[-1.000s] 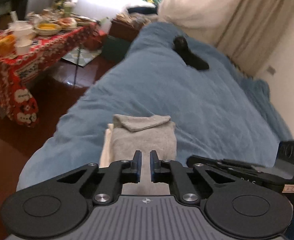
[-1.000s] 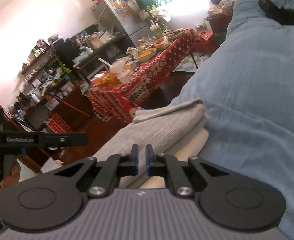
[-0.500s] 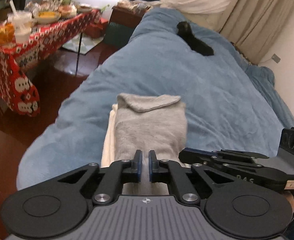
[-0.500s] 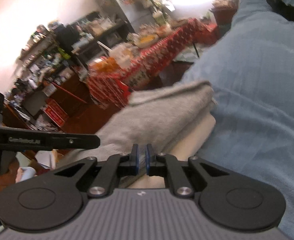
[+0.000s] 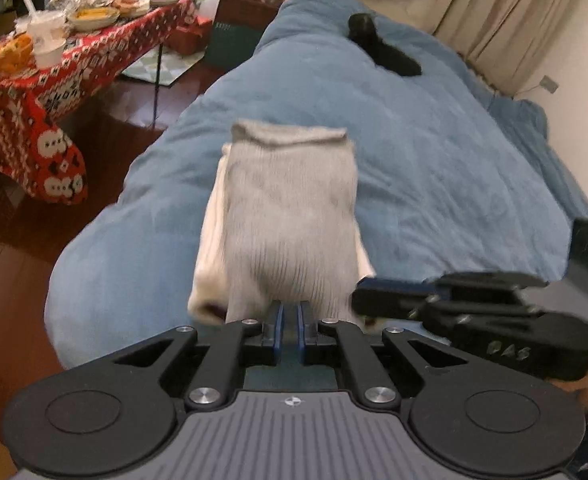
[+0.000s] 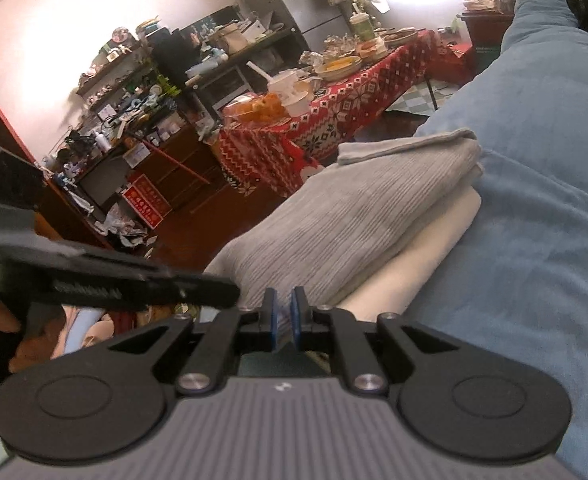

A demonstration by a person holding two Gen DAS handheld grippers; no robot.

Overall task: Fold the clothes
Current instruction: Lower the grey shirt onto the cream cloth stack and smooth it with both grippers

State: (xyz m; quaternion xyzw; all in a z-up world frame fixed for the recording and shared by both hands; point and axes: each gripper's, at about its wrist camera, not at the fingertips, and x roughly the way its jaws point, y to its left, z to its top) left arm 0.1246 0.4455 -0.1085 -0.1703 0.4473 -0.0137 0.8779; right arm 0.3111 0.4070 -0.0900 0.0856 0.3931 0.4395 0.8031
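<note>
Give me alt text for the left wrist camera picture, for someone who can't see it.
A folded grey garment lies on a cream one on a blue bedspread, just ahead of the shut left gripper. The right gripper reaches in from the right; a red-clothed table of food stands at left.

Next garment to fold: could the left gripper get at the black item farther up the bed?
Probably yes: bare blue duvet leads to the black item, though the left gripper sits at the grey folded cloth.

Grey garment, blue blanket
</note>
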